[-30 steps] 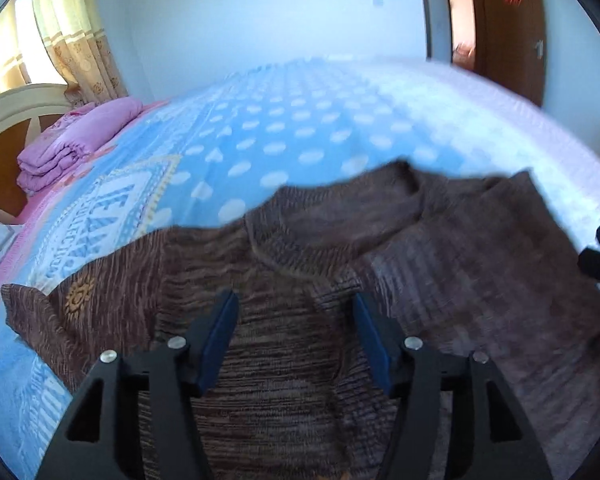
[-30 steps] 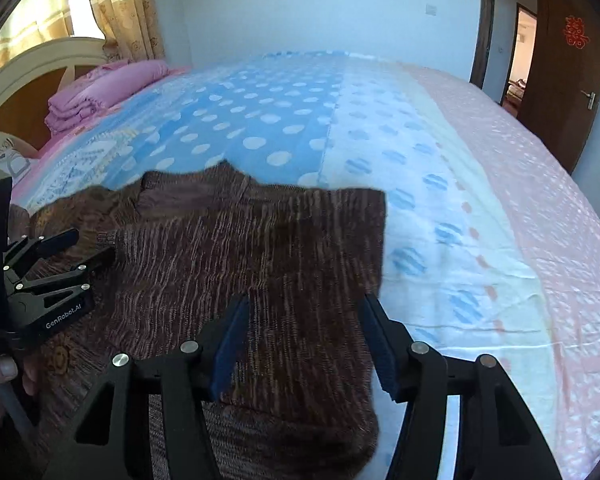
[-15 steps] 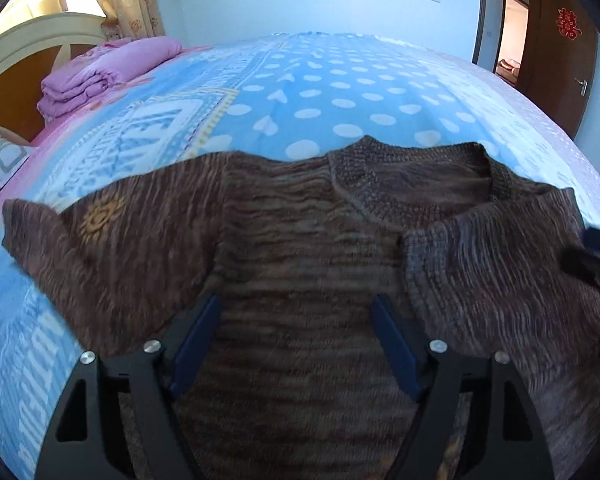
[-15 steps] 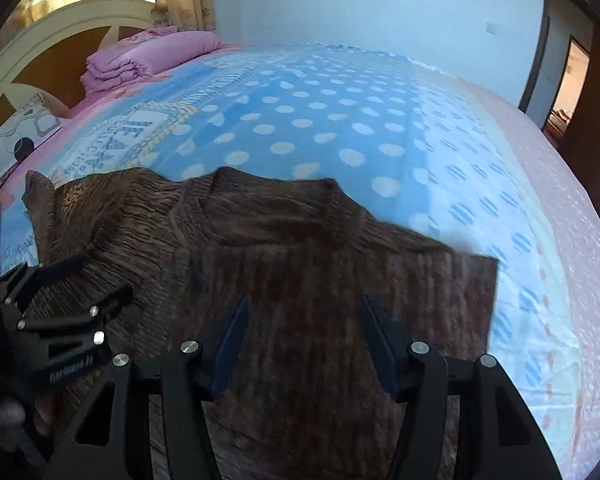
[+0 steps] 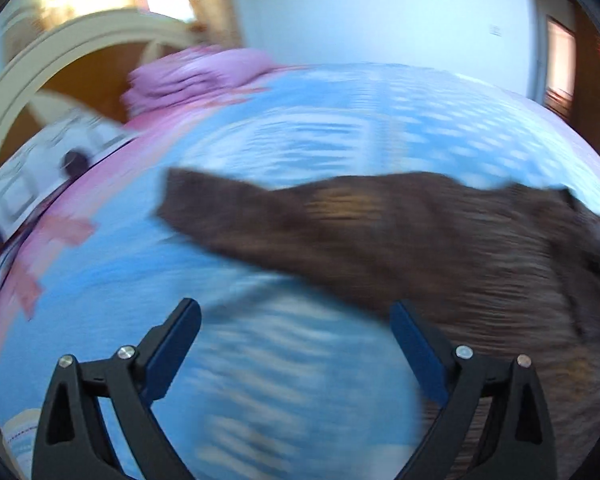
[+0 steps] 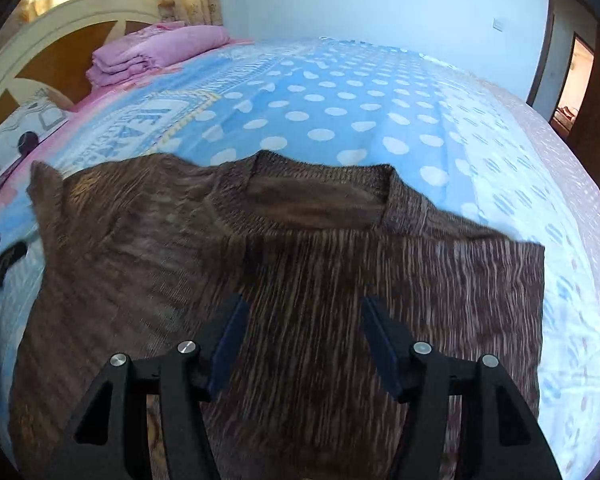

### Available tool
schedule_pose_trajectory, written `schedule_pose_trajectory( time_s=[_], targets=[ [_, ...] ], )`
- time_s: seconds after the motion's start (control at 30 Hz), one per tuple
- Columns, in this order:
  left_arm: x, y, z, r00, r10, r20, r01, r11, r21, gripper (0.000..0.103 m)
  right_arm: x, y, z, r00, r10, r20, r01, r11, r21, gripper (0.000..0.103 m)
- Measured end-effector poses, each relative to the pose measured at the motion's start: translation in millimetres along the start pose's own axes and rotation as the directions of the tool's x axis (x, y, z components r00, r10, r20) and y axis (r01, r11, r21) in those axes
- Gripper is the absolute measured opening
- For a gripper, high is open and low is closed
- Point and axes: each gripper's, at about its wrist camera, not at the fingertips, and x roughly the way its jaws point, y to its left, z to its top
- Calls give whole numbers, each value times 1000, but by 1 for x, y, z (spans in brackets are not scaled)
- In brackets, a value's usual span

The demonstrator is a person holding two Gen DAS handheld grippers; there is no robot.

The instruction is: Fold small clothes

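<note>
A brown knit sweater [image 6: 300, 264] lies flat on the bed, collar pointing away, its right side folded in to a straight edge. Its left sleeve [image 5: 260, 220] stretches out to the left in the blurred left wrist view. My left gripper [image 5: 296, 320] is open and empty, above the blue bedspread just left of the sweater body. My right gripper [image 6: 302, 316] is open and empty, over the middle of the sweater below the collar. The left gripper's tip [image 6: 4, 252] shows at the left edge of the right wrist view.
The bed has a blue polka-dot bedspread [image 6: 340, 112] with a pink strip on the right. Folded pink bedding [image 6: 152, 52] lies by the cream headboard [image 6: 60, 32]. A patterned pillow [image 6: 16, 136] is at the left. A wooden door [image 6: 596, 112] stands at the right.
My left gripper has swung left off the sweater body toward the outstretched sleeve and opened wider. My right gripper has shifted left to the sweater's middle.
</note>
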Motion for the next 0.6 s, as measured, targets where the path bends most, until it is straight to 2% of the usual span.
schedule_pose_trajectory(
  time_s=[0.07, 0.13, 0.23, 0.37, 0.43, 0.6],
  targets=[
    [15, 29, 4, 999, 33, -22, -35, 996, -87, 98, 9, 10, -13, 999, -23, -42, 21, 998, -56, 61],
    [23, 50, 7, 998, 51, -32, -56, 986, -160, 98, 7, 18, -20, 997, -76, 21, 77, 993, -94, 62],
    [32, 69, 13, 998, 47, -41, -56, 966, -251, 98, 6, 19, -22, 995, -97, 31, 99, 992, -83, 62],
    [42, 80, 25, 998, 57, -40, -66, 954, -293, 98, 5, 14, -23, 997, -75, 28, 77, 995, -61, 62],
    [47, 88, 31, 994, 105, -27, -108, 947, -304, 98, 5, 14, -23, 997, -73, 35, 74, 996, -57, 62],
    [69, 121, 40, 990, 116, -74, -137, 898, -418, 98, 3, 18, -27, 994, -98, 52, 101, 992, -70, 63]
  ],
)
